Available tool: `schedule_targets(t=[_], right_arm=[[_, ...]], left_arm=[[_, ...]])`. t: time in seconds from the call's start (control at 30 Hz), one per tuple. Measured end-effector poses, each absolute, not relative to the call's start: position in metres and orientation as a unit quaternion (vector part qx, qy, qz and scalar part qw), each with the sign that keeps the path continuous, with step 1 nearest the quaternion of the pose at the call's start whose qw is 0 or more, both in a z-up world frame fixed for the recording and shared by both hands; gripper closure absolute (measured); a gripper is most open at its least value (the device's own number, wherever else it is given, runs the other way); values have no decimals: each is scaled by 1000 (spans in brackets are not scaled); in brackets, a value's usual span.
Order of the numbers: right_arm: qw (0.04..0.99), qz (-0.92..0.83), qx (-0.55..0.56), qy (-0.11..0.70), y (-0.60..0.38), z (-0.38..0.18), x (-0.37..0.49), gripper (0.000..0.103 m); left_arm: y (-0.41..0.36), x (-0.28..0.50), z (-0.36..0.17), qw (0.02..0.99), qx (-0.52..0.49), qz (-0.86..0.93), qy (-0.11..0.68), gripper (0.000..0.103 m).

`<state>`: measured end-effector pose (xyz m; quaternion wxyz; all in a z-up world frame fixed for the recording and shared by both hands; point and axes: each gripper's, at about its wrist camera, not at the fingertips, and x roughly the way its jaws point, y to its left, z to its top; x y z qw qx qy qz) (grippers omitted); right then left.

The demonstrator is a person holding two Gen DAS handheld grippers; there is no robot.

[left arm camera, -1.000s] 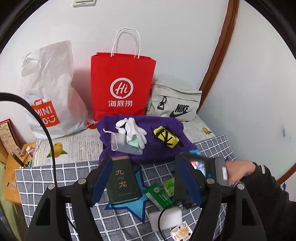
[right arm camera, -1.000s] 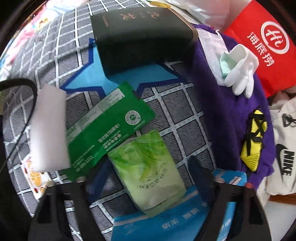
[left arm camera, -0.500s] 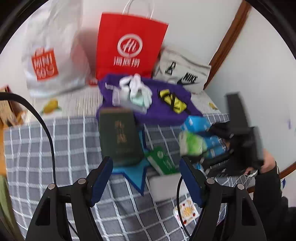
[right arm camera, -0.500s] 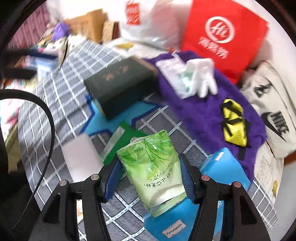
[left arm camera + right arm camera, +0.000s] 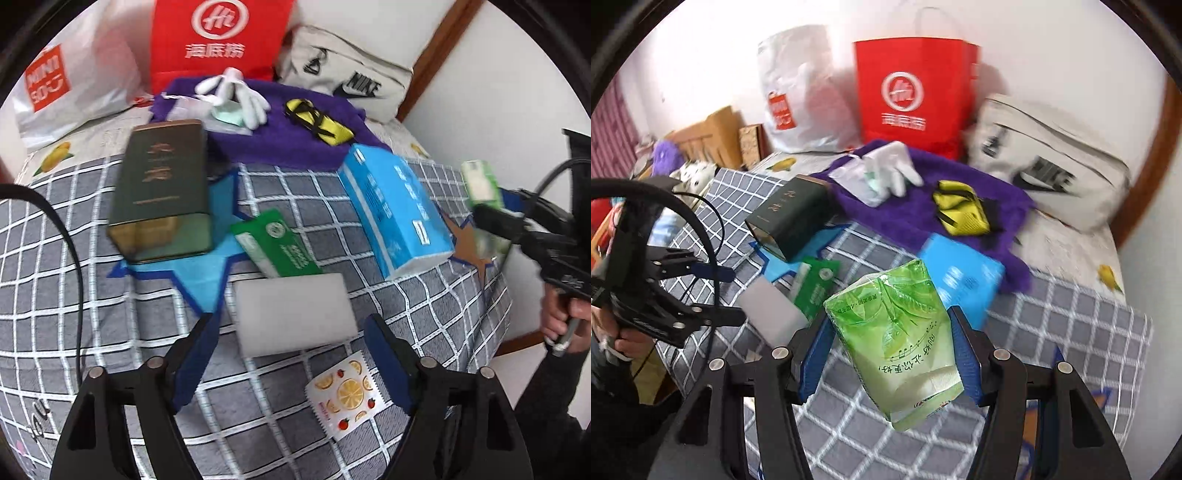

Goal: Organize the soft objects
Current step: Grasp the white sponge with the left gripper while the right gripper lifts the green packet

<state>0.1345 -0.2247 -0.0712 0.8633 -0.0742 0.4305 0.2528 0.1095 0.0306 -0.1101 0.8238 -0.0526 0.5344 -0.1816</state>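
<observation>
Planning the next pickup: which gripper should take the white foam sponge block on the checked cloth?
Left. The left gripper hangs right over the white foam sponge block, nothing between its jaws, which are opening. The right gripper is shut on the green tissue pack, lifted off the checked cloth.

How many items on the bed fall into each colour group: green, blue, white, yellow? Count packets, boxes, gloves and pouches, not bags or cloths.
Green: 3 (dark green tin box, green flat packet, light green tissue pack)
Blue: 1 (blue tissue box)
White: 2 (white sponge block, white gloves)
Yellow: 1 (yellow pouch)
Total: 7
</observation>
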Motion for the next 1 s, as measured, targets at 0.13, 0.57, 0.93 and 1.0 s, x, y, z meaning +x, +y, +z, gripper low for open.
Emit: schedule_targets(t=[0.13, 0.57, 0.93, 1.0], right_arm=[[870, 237, -54, 429, -249, -74, 120, 43], [865, 235, -4, 444, -269, -97, 111, 43], [868, 243, 9, 432, -261, -90, 129, 43], [870, 244, 13, 428, -257, -88, 135, 43]], left_arm=[[5, 117, -124, 819, -20, -162, 551, 18], [-16, 133, -159, 803, 15, -115, 584, 23], [17, 123, -97, 846, -25, -141, 514, 23], [27, 126, -87, 852, -37, -141, 502, 23]])
